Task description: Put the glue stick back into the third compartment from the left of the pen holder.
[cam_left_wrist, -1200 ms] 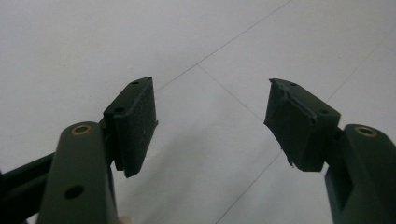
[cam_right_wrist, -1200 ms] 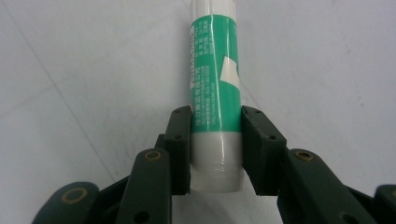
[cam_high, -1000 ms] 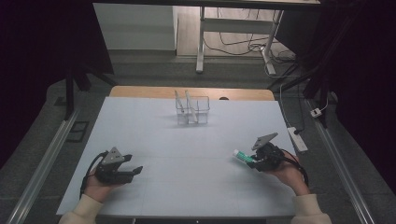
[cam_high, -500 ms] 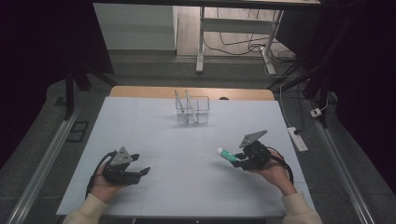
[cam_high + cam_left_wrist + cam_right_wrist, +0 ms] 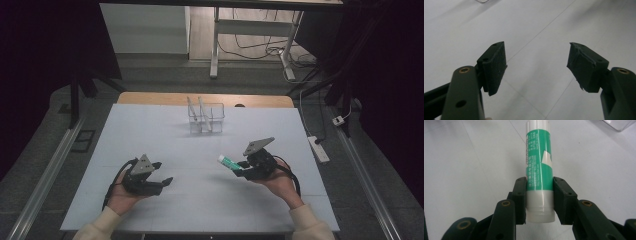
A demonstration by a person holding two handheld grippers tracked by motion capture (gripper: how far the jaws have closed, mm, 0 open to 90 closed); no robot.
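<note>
A green-and-white glue stick is clamped between the jaws of my right gripper; in the high view the glue stick points left from the right gripper, held above the right half of the white table. My left gripper hangs over the front left of the table. Its jaws stand wide apart with nothing between them, and both fingertips frame bare tabletop in the left gripper view, where the left gripper is open.
A clear plastic holder with two thin upright sticks stands at the back centre of the table; its corner shows in the right gripper view. A power strip lies on the floor to the right.
Both hands have slid toward the middle of the table. The right gripper carried the glue stick leftward; the left gripper moved rightward with its jaws open.
</note>
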